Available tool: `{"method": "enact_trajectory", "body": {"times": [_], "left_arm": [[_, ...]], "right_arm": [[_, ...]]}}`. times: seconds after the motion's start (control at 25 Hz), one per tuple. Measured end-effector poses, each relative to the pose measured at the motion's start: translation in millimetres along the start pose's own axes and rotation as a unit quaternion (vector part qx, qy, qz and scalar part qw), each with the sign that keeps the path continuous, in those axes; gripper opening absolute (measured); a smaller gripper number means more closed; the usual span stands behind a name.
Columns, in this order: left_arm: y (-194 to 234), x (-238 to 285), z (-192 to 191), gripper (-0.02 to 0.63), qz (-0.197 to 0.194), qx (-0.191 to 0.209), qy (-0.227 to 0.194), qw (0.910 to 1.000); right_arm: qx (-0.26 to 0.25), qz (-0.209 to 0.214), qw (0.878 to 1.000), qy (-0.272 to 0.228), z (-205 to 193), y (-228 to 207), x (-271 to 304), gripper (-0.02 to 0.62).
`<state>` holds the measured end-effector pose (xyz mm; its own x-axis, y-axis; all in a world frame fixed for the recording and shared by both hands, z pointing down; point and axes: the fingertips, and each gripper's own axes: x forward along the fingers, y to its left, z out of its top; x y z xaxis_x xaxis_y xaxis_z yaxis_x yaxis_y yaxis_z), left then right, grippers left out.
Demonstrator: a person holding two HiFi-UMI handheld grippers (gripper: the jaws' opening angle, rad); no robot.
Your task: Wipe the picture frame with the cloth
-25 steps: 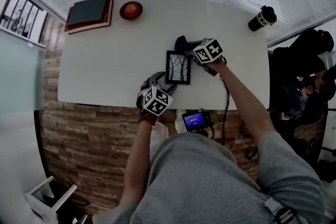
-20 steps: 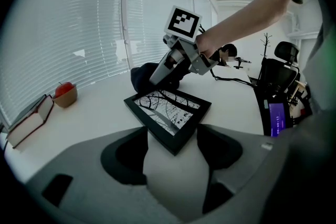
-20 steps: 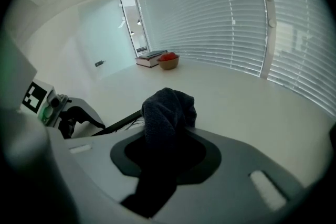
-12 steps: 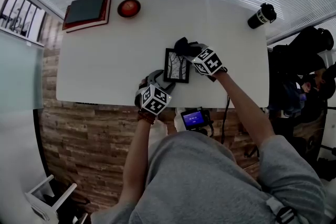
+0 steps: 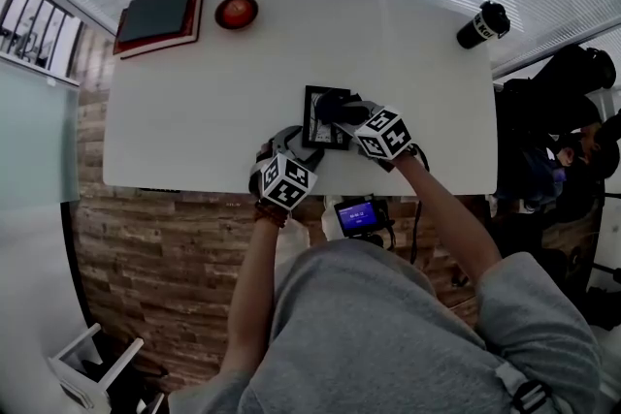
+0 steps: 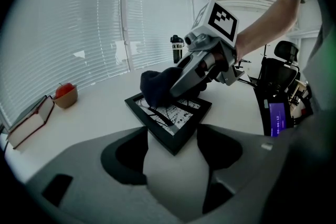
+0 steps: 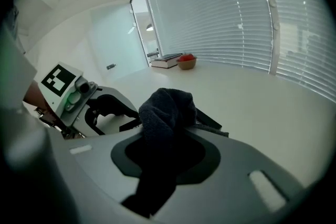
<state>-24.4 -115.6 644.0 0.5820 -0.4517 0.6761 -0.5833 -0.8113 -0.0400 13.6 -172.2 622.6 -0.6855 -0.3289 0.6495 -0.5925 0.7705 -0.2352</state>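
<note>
1. Head view: you are leaning over a smooth white bench (image 5: 194,111) with rounded corners. The picture frame (image 5: 316,125), a small black rectangle round a pale print of bare trees, is lying flat near the front edge. Your right gripper (image 5: 342,110) is pressing a dark, bunched cloth (image 5: 328,102) onto its upper right part. Your left gripper (image 5: 299,148) is sitting at its lower left corner. A book (image 5: 160,17), a red apple (image 5: 236,11) and a dark bottle (image 5: 482,25) are standing well apart along the far edge.
2. Left gripper view: your fingers are standing wide apart, the frame's near corner lying between them. The fuzzy cloth is covering its far corner.
3. Right gripper view: your fingers are clamping the cloth, a thick, nubbly wad bulging above them. White slatted blinds (image 7: 220,8) are lining the wall.
</note>
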Motion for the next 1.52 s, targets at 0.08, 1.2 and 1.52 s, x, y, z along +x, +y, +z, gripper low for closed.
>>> {"method": "enact_trajectory", "body": {"times": [0.08, 1.2, 1.52], "left_arm": [[0.2, 0.4, 0.6, 0.307, 0.0, 0.0, 0.0, 1.0], [0.3, 2.8, 0.2, 0.307, 0.0, -0.004, 0.004, 1.0], [1.7, 1.4, -1.2, 0.307, 0.002, 0.0, 0.002, 1.0]], "right_arm": [[0.01, 0.009, 1.0, -0.004, -3.0, 6.0, -2.8, 0.101], [0.132, 0.114, 0.985, -0.013, -32.9, 61.8, -23.8, 0.098], [0.15, 0.197, 0.968, -0.045, -20.0, 101.9, -33.1, 0.1]]}}
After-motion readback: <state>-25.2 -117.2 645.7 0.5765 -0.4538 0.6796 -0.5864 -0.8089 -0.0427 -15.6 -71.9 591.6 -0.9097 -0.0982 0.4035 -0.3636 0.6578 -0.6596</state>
